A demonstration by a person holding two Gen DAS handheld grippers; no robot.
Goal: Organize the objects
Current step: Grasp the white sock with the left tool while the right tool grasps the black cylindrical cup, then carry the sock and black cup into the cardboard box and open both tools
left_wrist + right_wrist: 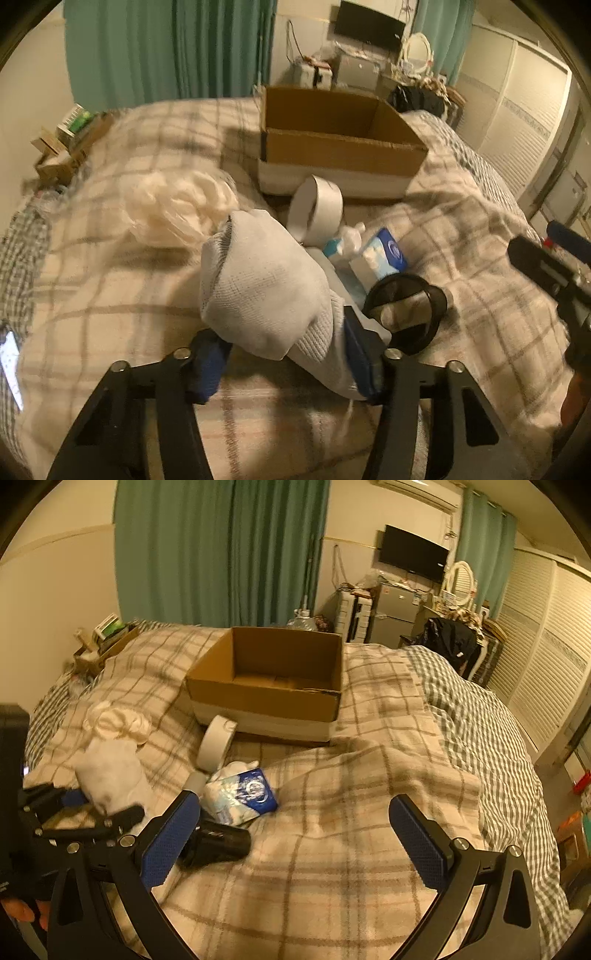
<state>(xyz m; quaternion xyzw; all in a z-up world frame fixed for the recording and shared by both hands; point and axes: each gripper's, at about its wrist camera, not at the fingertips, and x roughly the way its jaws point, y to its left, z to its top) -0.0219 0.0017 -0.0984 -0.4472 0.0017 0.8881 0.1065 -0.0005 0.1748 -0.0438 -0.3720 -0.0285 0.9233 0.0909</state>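
A rolled white knitted sock bundle (258, 288), ribbed at its lower end, sits lifted above the beige plaid blanket (110, 295) of the bed, pinched between the blue pads of the left hand-held gripper (284, 369), whose jaws are drawn in narrow around the bundle's ribbed end. From the right wrist view the same white bundle (110, 775) shows blurred at the left edge, with the left hand-held gripper (92, 812) under it. The right hand-held gripper (291, 842) hangs over bare blanket with its blue-padded jaws spread wide and nothing between them. Just beyond the held bundle lies a small heap: a white roll of wide tape (316, 206) standing on its edge, a blue and white soft pack of tissues (384, 254), a black mesh cylinder (406, 314) lying on its side, and a pale plastic bottle (332, 251) partly hidden under the rest. To the left of that heap a crumpled cream cloth (177, 206) rests on the blanket. Farther back stands an open brown cardboard box (343, 147) with a white band round its base, its inside bare as far as the right wrist view shows. The tape roll sits between the held bundle and the box. Green curtains (221, 550) hang behind the bed.
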